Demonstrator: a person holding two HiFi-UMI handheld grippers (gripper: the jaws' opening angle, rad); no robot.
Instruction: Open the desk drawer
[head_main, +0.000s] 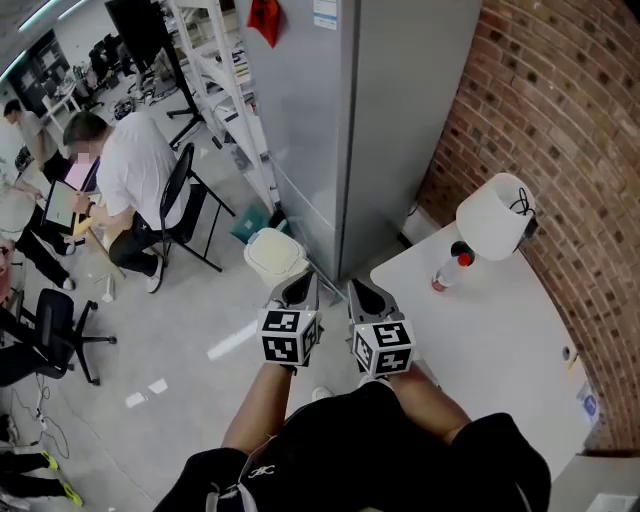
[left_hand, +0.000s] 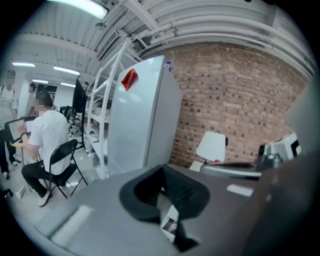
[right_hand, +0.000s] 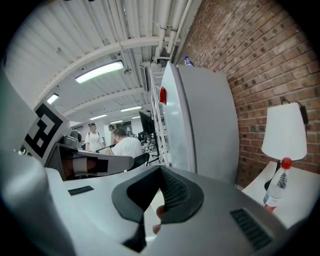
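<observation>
The white desk (head_main: 500, 330) stands at the right, against the brick wall; no drawer front shows in any view. Both grippers are raised side by side close under the head camera, pointing level and away from me. My left gripper (head_main: 300, 290) (left_hand: 161, 172) has its dark pads pressed together and holds nothing. My right gripper (head_main: 366, 292) (right_hand: 160, 172) hangs beside it, near the desk's left corner but above it, and its pads also meet with nothing gripped. The marker cubes sit just behind each pair of jaws.
On the desk stand a white lamp (head_main: 495, 215) (right_hand: 285, 131) and a red-capped bottle (head_main: 447, 272) (right_hand: 275, 192). A tall grey cabinet (head_main: 370, 120) rises ahead, with a white bin (head_main: 275, 255) at its foot. A seated person (head_main: 130, 170) and a black chair (head_main: 50, 325) are at the left.
</observation>
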